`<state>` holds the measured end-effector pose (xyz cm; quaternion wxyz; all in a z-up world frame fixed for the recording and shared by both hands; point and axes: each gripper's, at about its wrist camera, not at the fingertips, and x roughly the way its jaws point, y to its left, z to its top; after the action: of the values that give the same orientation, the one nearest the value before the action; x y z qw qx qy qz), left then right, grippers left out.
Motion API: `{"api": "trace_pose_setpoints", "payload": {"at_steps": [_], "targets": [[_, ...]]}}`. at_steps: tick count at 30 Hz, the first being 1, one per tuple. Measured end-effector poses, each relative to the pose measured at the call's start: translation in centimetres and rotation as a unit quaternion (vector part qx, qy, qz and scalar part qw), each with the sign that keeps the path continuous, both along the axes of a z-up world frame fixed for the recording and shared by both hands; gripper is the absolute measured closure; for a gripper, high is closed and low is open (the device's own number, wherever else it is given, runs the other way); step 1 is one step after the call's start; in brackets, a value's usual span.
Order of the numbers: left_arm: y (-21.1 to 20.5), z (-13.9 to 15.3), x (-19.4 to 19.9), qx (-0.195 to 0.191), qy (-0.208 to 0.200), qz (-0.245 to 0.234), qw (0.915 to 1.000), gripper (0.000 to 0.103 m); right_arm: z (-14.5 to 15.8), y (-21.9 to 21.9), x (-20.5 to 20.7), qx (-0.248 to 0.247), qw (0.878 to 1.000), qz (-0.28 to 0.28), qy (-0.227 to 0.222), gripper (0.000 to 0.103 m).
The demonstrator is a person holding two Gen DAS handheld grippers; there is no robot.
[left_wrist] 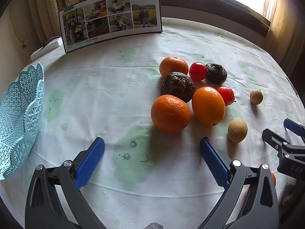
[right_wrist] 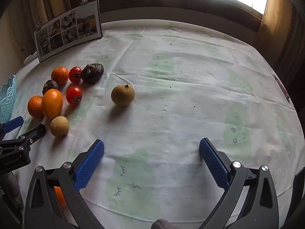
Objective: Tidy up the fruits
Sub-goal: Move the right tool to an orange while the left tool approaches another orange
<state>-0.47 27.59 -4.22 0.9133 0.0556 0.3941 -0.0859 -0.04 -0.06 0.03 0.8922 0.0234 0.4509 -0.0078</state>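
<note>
Several fruits lie clustered on the white tablecloth (left_wrist: 114,87): a near orange (left_wrist: 170,114), a smooth orange fruit (left_wrist: 208,105), a far orange (left_wrist: 173,66), two tomatoes (left_wrist: 197,71) (left_wrist: 225,95), two dark wrinkled fruits (left_wrist: 177,86) (left_wrist: 216,73), and two tan round fruits (left_wrist: 237,130) (left_wrist: 256,96). My left gripper (left_wrist: 152,153) stands open just short of the near orange, holding nothing. My right gripper (right_wrist: 152,153) is open over bare cloth, with the tan fruit (right_wrist: 123,95) ahead and to its left. A light blue lattice basket (left_wrist: 18,118) sits at the far left.
A photo calendar (left_wrist: 111,20) with binder clips stands at the table's back, under a window. A white device (left_wrist: 53,42) lies behind it on the left. A pen-like object (right_wrist: 282,85) lies near the right edge. Something orange (right_wrist: 60,195) shows beneath my right gripper's left finger.
</note>
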Motion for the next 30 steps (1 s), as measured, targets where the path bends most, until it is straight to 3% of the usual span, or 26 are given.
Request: {"api": "trace_pose_setpoints", "payload": {"at_steps": [8,9,16,30], "targets": [[0.0,0.0,0.0,0.001,0.001,0.001,1.0,0.002,0.2,1.0,-0.5,0.003,0.999,-0.031,-0.002,0.005],[0.0,0.0,0.0,0.001,0.001,0.001,1.0,0.002,0.0,0.5,-0.8,-0.004,1.0,0.004,0.002,0.005],[0.0,0.0,0.0,0.002,0.002,-0.003,1.0,0.002,0.0,0.7,-0.9,-0.008,0.999,0.03,0.01,0.005],[-0.1,0.3,-0.2,0.004,0.002,-0.017,0.9998,0.002,-0.1,0.8,-1.2,-0.01,0.999,0.038,0.011,0.005]]}}
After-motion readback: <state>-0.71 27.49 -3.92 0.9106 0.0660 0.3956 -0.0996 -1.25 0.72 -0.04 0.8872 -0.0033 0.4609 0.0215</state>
